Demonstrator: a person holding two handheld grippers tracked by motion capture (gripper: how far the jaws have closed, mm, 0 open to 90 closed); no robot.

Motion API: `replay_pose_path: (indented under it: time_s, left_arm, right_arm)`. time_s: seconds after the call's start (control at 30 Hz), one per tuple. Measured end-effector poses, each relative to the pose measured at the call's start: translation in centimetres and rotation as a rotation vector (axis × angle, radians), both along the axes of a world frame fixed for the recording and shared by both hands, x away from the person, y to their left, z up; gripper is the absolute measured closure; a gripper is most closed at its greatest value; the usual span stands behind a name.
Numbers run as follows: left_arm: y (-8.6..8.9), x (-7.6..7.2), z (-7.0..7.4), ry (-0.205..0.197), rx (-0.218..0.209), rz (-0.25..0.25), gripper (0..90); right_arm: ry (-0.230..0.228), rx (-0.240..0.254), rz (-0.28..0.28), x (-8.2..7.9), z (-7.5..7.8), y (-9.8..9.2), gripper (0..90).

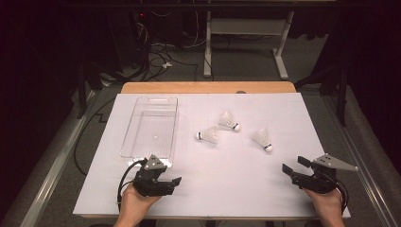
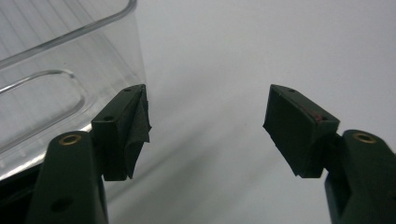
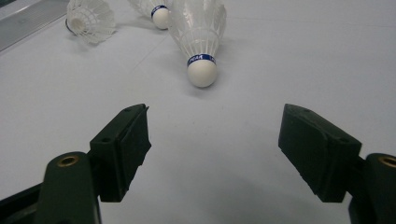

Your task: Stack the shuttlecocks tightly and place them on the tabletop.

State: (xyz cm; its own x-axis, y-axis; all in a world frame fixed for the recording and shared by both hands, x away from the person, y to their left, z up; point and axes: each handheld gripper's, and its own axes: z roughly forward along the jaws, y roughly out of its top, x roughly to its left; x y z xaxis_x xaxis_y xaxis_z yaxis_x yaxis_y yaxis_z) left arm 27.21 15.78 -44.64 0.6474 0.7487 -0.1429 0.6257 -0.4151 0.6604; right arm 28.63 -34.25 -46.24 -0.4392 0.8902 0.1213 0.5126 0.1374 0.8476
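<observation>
Three white shuttlecocks lie on the white table sheet [image 1: 227, 175]: one in the middle [image 1: 208, 135], one just behind it [image 1: 229, 121] and one to the right [image 1: 262, 138]. A clear plastic tray [image 1: 134, 142] stands empty at the left. My left gripper [image 1: 173, 183] rests at the tray's near end, open and empty, with the tray's corner [image 2: 56, 70] by its left jaw. My right gripper [image 1: 292, 164] sits at the front right, open and empty. It points at the right shuttlecock [image 3: 201, 37], whose cork faces it a short way ahead of the jaws [image 3: 215, 135].
The other two shuttlecocks [image 3: 91, 18] [image 3: 156, 9] lie farther off in the right gripper view, near the tray's edge [image 3: 28, 21]. A wooden tabletop edge [image 1: 208, 88] shows behind the sheet. Cables and desk legs [image 1: 207, 56] stand on the floor beyond.
</observation>
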Motion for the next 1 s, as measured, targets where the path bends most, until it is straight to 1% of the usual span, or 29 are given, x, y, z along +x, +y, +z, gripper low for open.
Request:
replay_pose_path:
  time_s: [0.23,0.4,0.7,1.0]
  left_arm:
    - [1.3,-0.3,-0.1,-0.006,-0.015,0.039,31.7]
    - [2.0,-0.5,-0.1,-0.025,-0.019,0.058,31.7]
    - [3.1,-0.5,-0.2,-0.042,-0.037,0.094,31.3]
    - [4.1,-0.8,-0.3,-0.067,-0.040,0.125,30.7]
  right_arm:
    - [0.001,-0.002,0.000,0.0,0.0,0.0,24.9]
    - [0.003,-0.004,0.003,0.1,0.0,0.1,24.9]
    - [0.005,-0.003,0.004,0.0,0.0,0.0,24.9]
    - [0.011,-0.007,0.002,0.1,-0.1,0.1,24.9]
